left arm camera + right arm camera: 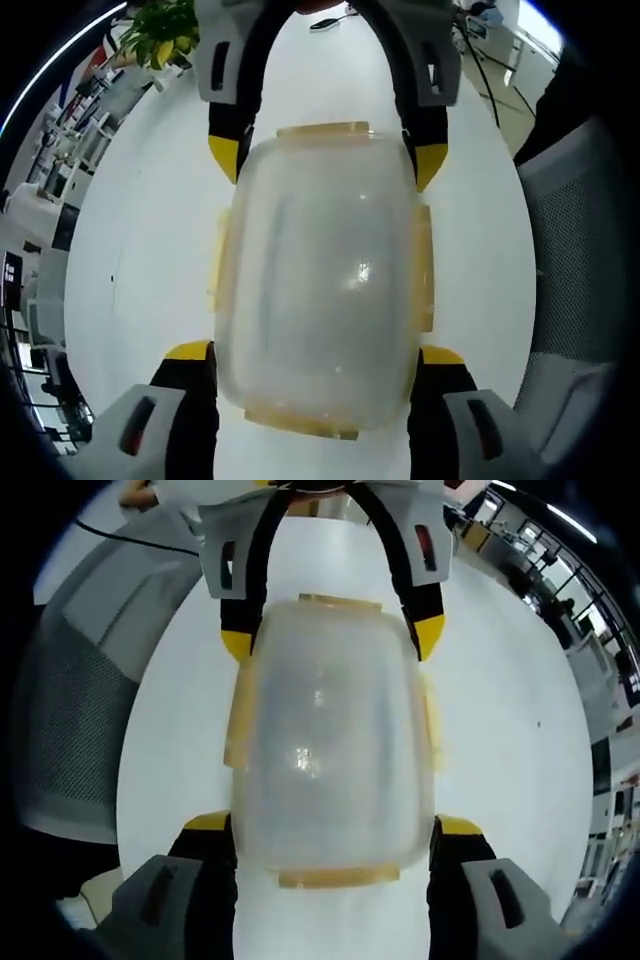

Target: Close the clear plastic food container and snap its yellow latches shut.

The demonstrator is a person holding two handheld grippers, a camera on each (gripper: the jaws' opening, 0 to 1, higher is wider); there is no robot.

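Here the container is lying lid-side toward both cameras on the white table, its yellow latches sitting at its edges. The left gripper is bracketing its 6 o'clock end in the left gripper view, jaws spread wide against the sides, while the right gripper is clasping the 12 o'clock end likewise. A mesh chair is standing at 3 o'clock.
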